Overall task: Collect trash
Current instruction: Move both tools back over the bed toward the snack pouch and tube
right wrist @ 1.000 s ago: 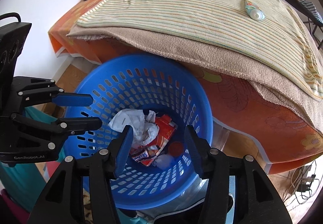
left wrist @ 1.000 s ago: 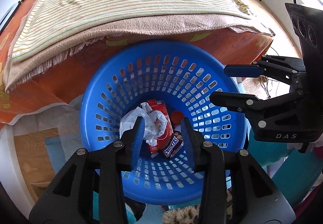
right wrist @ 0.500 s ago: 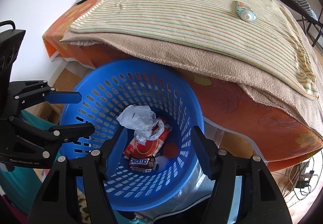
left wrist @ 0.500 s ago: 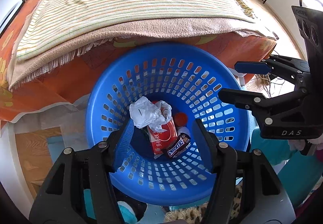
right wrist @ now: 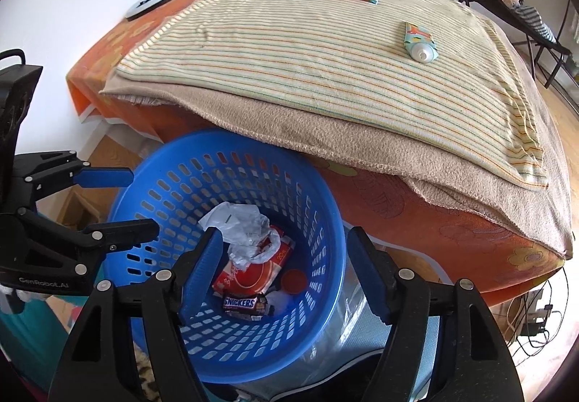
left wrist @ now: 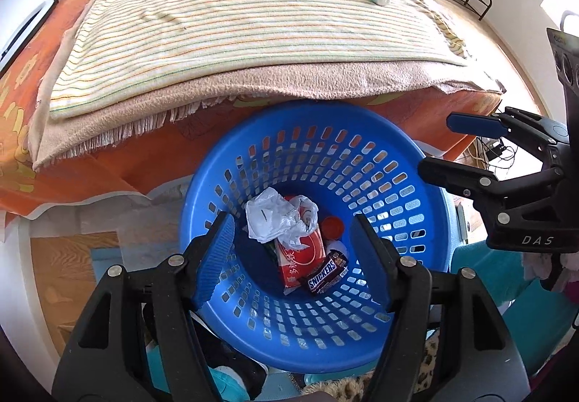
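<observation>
So the round blue plastic basket with slotted walls [left wrist: 362, 163] sits right against the bed. Both grippers hang over it, jaws still spreading apart, nothing pinched in either: left gripper [left wrist: 293, 253], right gripper [right wrist: 282, 257]. Down in the bottom: crumpled white plastic bag [left wrist: 275, 217], red flat packet [left wrist: 300, 253], 1 Snickers bar [left wrist: 327, 273].
</observation>
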`<state>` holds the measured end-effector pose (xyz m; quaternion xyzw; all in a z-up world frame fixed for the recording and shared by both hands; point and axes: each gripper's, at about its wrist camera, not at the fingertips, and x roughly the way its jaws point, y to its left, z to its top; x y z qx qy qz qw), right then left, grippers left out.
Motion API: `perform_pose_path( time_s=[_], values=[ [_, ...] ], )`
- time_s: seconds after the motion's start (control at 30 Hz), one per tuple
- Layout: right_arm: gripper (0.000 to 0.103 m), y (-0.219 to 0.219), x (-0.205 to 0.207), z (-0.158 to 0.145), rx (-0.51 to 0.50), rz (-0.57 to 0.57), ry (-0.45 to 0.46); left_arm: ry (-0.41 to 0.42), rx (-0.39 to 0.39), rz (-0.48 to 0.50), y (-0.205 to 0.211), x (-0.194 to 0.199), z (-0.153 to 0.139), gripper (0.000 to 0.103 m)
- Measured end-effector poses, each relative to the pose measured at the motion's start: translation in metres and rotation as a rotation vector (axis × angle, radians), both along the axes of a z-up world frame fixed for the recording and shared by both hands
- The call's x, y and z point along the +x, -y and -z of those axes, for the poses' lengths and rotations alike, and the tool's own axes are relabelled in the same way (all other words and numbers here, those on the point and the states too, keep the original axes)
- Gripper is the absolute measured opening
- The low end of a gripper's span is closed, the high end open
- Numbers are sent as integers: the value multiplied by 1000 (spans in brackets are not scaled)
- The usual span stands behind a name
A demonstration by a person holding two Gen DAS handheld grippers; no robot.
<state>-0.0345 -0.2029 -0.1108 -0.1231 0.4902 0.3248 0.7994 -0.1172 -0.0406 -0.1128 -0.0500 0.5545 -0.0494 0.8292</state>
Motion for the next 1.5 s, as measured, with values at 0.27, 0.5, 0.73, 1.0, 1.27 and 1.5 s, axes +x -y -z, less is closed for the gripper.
perform_pose_path(
  time_s=[0.27, 0.5, 0.73, 1.0, 1.27, 1.5],
  values=[
    [72, 3, 12, -18, 13, 39, 35, 50, -15, -11, -11, 17, -24, 68],
    [73, 10, 32, -32, 37, 96, 44, 115, -5, -17, -27, 48, -57, 68],
    [73, 15, 60, -43, 72, 140, 35, 164, 26, -22, -52, 90, -82, 68],
    [73, 10, 97, -54, 42, 132, 72, 179, 15, -7, -69, 145, -94, 68],
    [73, 12, 143, -50, 67, 157, 15, 195, -9, 43, -70, 211, -102, 68],
    [73, 13, 171, -39, 76, 180, -41, 173, -103, 42, -77, 276, -88, 68]
  ],
)
